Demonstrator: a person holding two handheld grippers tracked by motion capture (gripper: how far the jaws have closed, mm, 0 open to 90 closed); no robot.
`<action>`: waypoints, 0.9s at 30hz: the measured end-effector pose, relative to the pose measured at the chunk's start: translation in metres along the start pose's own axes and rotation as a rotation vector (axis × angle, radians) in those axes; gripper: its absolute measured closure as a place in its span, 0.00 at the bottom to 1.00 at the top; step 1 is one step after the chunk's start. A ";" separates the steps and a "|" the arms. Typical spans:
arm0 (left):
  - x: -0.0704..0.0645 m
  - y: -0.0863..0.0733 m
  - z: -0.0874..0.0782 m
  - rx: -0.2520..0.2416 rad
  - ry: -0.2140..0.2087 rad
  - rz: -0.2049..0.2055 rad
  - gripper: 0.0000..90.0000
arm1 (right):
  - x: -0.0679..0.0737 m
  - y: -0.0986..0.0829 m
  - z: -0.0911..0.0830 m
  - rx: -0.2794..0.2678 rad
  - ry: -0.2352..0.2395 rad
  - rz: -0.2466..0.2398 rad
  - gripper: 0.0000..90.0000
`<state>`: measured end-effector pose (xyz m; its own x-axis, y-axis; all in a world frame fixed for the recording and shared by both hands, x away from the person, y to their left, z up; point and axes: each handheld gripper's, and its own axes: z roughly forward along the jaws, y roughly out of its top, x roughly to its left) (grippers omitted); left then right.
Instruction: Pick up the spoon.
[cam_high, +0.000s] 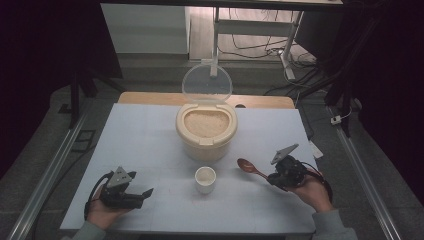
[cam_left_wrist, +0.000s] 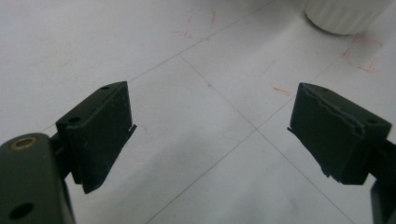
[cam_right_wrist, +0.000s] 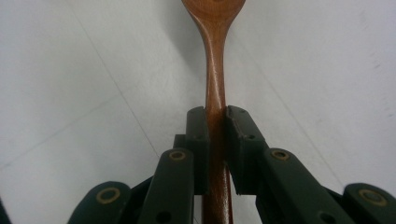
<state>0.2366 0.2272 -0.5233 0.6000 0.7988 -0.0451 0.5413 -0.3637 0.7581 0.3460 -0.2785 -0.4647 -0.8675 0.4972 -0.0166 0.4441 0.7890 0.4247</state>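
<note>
A cream rice container (cam_high: 206, 131) stands at the middle of the white table (cam_high: 145, 130), its clear lid (cam_high: 206, 83) tipped up and rice showing inside. In front of it sits a small white cup (cam_high: 205, 179), whose ribbed base (cam_left_wrist: 346, 15) also appears in the left gripper view. My right gripper (cam_high: 272, 179) is shut on the handle of a brown wooden spoon (cam_high: 250, 168), whose bowl points left toward the container; the handle (cam_right_wrist: 215, 84) runs between the closed jaws. My left gripper (cam_high: 145, 194) rests at the front left, open, with bare table between its fingers (cam_left_wrist: 100, 133).
A wooden board (cam_high: 150, 98) pokes out behind the table. Metal rails (cam_high: 55, 167) run along both sides on the floor. Cables and a stand (cam_high: 287, 50) lie behind the table. Faint red marks (cam_left_wrist: 364, 58) are drawn on the tabletop near the cup.
</note>
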 end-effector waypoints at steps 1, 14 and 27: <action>0.000 0.000 0.000 0.000 0.000 0.000 0.14 | 0.000 0.000 0.000 0.000 0.000 0.000 0.88; 0.000 0.000 0.001 0.004 0.000 0.002 0.14 | 0.007 0.004 -0.034 -0.190 0.055 -0.026 0.88; 0.000 0.001 0.001 0.003 0.001 0.004 0.14 | 0.031 0.028 -0.039 -0.246 0.083 -0.097 0.88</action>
<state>0.2383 0.2260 -0.5231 0.6016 0.7977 -0.0416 0.5408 -0.3683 0.7562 0.3226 -0.2549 -0.4184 -0.9230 0.3848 0.0018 0.2994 0.7151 0.6317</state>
